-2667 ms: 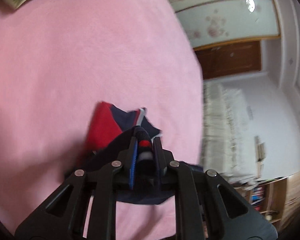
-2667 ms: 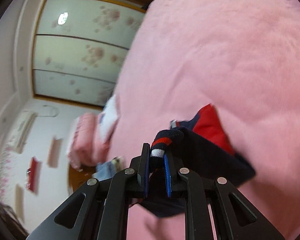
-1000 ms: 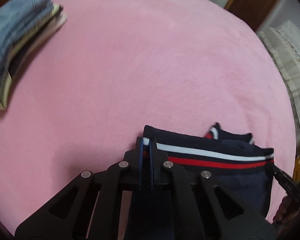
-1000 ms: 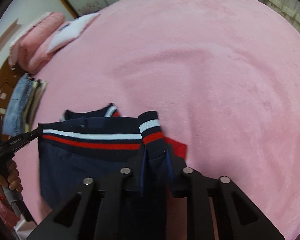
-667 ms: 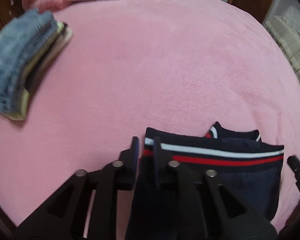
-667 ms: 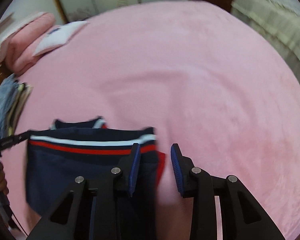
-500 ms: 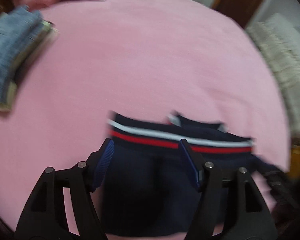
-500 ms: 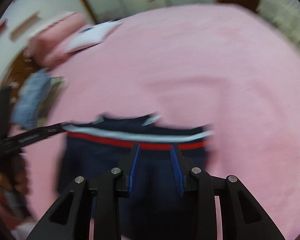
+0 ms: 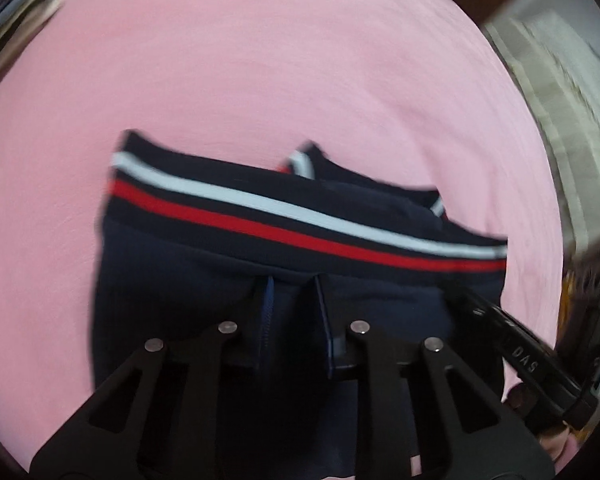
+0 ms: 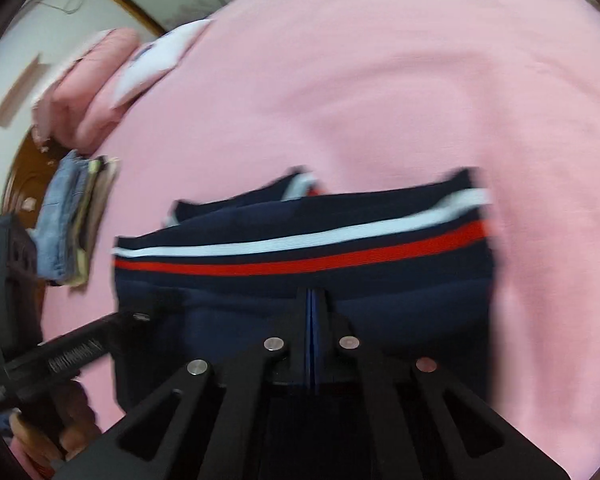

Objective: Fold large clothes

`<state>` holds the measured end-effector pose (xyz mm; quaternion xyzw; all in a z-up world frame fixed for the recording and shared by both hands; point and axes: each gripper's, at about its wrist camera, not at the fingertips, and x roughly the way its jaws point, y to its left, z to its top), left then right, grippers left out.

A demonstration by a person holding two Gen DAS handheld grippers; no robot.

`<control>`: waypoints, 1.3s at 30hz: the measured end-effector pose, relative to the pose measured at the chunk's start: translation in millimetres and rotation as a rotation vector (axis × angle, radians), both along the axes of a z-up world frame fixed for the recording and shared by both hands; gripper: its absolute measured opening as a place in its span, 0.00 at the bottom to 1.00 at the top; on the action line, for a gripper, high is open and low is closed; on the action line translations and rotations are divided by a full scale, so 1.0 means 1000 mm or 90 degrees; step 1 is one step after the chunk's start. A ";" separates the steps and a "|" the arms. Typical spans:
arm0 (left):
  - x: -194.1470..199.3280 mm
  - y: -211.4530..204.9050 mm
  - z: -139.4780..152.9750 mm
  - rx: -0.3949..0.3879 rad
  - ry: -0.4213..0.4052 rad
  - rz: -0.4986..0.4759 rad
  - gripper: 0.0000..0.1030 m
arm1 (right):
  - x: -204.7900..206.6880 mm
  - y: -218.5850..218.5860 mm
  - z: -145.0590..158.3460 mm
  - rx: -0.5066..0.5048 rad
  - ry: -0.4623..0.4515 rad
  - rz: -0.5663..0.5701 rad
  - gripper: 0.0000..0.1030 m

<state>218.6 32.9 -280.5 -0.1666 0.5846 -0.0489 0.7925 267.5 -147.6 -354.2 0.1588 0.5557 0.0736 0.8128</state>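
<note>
Pink bed (image 9: 260, 60), folded navy garment (image 9: 204, 264) — striped hem farthest, crosswise

L gripper (image 9: 292, 292) tilted down, jaws just closing, small gap, R gripper (image 10: 313, 300) tilted down, jaws together

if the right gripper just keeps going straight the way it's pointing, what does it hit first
Most likely the folded navy garment: the shut right gripper points down at its plain panel below the red stripe. Depth is unclear.

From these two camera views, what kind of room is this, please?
Most likely a bedroom. The folded navy garment lies on a wide pink blanket that looks like a bed cover, pink and white pillows sit at its far end, and a stack of folded clothes rests near them.
</note>
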 end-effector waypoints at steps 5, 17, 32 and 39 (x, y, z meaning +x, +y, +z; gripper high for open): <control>-0.017 0.055 0.004 0.063 -0.013 0.095 0.18 | -0.027 -0.054 0.020 -0.084 -0.022 -0.075 0.00; -0.074 0.012 0.005 0.016 0.026 0.020 0.18 | -0.076 0.044 0.018 0.065 0.028 0.112 0.00; -0.121 0.092 -0.012 0.137 0.042 0.076 0.21 | -0.109 -0.052 0.022 -0.093 0.030 -0.020 0.00; -0.159 0.101 -0.008 0.090 0.073 0.167 0.21 | -0.093 -0.029 0.050 -0.087 0.009 -0.087 0.00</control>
